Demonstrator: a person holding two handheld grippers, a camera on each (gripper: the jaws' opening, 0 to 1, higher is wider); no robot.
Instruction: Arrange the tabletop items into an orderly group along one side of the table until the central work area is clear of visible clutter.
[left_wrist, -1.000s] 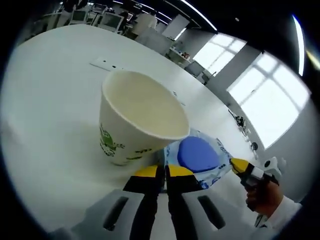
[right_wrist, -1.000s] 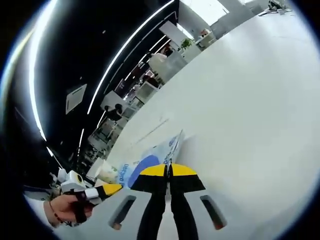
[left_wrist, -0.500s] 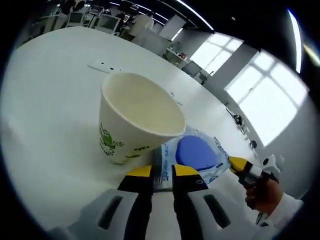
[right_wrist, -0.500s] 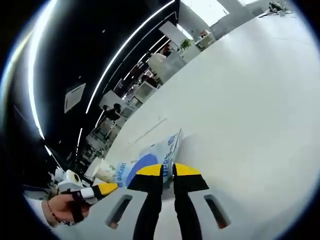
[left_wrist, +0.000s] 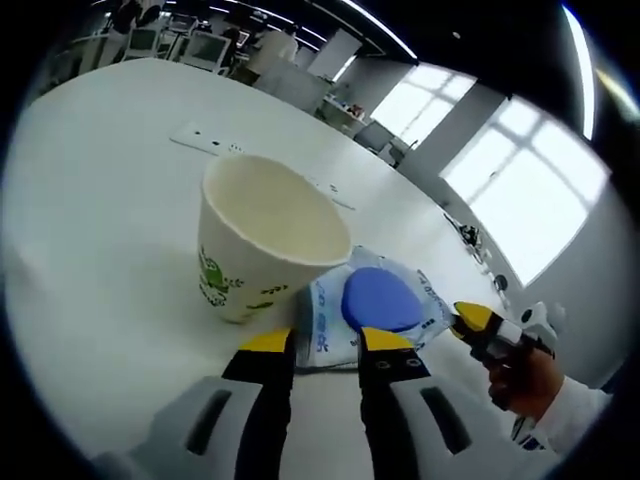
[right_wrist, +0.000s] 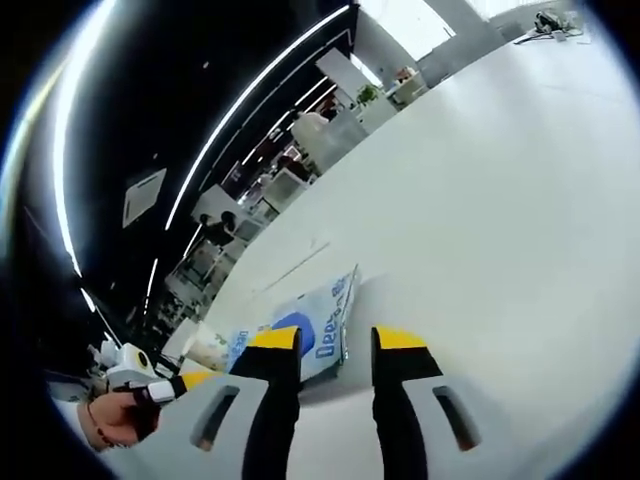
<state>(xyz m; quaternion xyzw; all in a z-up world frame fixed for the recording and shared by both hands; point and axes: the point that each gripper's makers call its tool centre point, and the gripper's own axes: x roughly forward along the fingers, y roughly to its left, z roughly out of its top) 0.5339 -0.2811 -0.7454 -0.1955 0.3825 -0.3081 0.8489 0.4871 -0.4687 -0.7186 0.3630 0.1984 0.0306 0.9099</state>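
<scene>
While the left gripper (left_wrist: 327, 343) stands with jaws parted at the edge of a blue-and-white packet (left_wrist: 375, 307) lying against a paper cup (left_wrist: 262, 237) on the white table (left_wrist: 90, 200), apparently grouped together, the right gripper view finds the right gripper (right_wrist: 337, 340) equally wide around the packet's other end

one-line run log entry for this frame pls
left gripper: open | right gripper: open | packet: flat on table, released, beside paper cup | cup: upright, looks empty
</scene>
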